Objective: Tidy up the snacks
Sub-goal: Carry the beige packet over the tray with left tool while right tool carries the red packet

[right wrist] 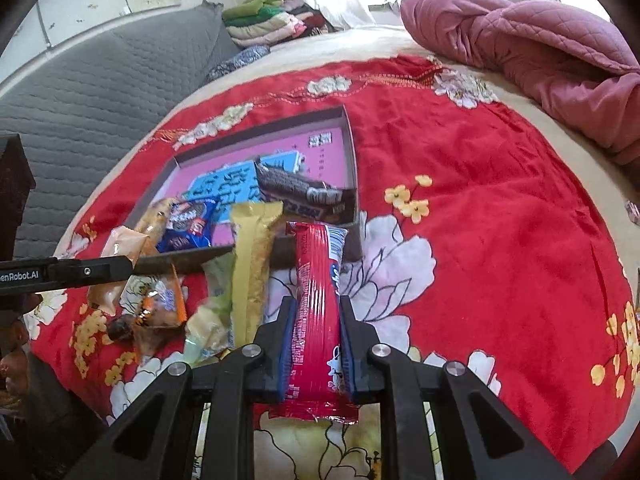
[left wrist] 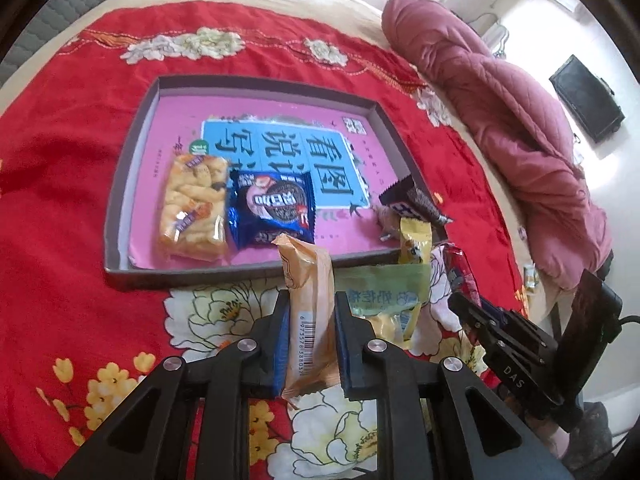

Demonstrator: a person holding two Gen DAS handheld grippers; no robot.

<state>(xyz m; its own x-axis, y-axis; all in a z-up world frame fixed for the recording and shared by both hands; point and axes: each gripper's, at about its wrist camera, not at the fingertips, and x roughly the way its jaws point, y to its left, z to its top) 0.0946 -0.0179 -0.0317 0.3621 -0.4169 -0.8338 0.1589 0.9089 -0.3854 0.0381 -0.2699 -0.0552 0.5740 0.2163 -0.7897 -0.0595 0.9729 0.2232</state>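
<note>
The red bedspread (right wrist: 500, 208) is cloth with a soft velvety sheen and raised embroidered flowers. The tray (left wrist: 124, 184) looks like matt grey cardboard, and the book (left wrist: 280, 148) lying in it has a smooth, slightly glossy paper cover. The snack wrappers are all thin plastic film: the orange packet (left wrist: 310, 300) is satiny with crimped ends, the red packet (right wrist: 316, 312) glossy and finely ribbed, the blue cookie pack (left wrist: 272, 210) shiny, the puffed-stick bag (left wrist: 192, 204) clear and glossy (its contents show through). The gold bar (right wrist: 254, 268) has a metallic foil look. The gripper fingers (left wrist: 282, 344) are matt black plastic with blue ridged pads. The pink quilt (left wrist: 500, 120) is stitched matt cloth.
</note>
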